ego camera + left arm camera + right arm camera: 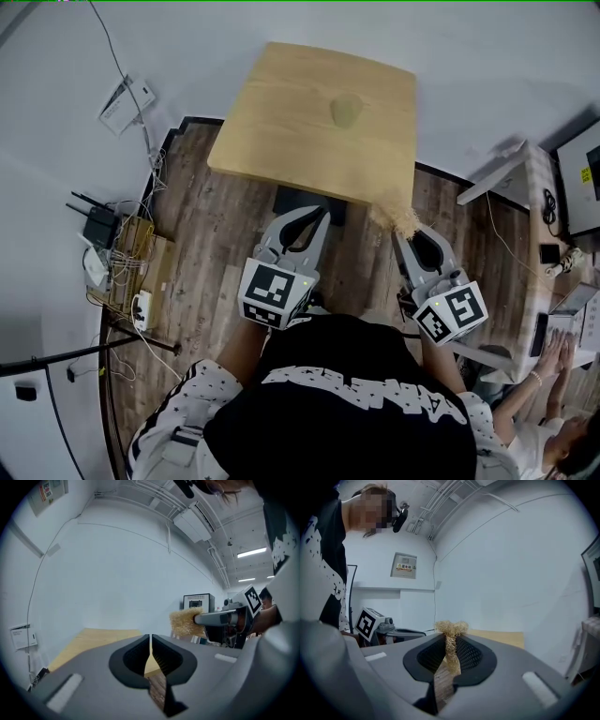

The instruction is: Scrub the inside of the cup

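A pale, see-through cup (345, 112) stands upright on the wooden table (281, 122), towards its far right. Both grippers hang over the floor at the table's near edge, well short of the cup. My left gripper (322, 216) is shut with nothing between its fingers, as the left gripper view (150, 641) shows. My right gripper (400, 236) is shut on a straw-coloured fibre scrubber (396, 216), whose tuft sticks out past the fingertips (451, 629). In the left gripper view the scrubber (185, 623) shows at the right. Neither gripper view shows the cup.
A black table base (300, 199) stands under the near edge. A router (97, 225), cables and a power strip (141, 307) lie on the wood floor at the left. At the right stands a desk (534, 253), where another person's hands (553, 352) rest by a laptop.
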Motion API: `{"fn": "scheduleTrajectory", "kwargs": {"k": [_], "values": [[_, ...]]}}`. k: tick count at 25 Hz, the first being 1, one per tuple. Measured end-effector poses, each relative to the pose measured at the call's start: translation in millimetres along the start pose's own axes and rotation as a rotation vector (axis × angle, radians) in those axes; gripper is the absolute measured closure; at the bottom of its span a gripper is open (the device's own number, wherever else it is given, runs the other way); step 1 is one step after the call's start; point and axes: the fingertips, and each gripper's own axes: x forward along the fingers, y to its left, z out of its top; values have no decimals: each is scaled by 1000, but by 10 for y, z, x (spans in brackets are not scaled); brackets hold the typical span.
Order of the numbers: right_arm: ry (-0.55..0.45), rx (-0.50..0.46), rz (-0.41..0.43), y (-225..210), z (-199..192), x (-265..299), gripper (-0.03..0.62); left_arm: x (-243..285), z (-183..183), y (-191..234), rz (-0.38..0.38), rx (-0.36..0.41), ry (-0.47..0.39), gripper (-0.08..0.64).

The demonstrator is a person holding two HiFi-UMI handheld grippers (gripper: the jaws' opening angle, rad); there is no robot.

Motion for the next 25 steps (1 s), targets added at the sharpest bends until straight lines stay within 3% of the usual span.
{"fn": "scheduleTrajectory", "kwargs": {"k": [17,25], "values": [[13,20,-22,-386,34,229,525,303,-43,173,0,-17,42,536],[-14,22,51,-733,193,619,525,539,132,424,92,15,29,530]]}}
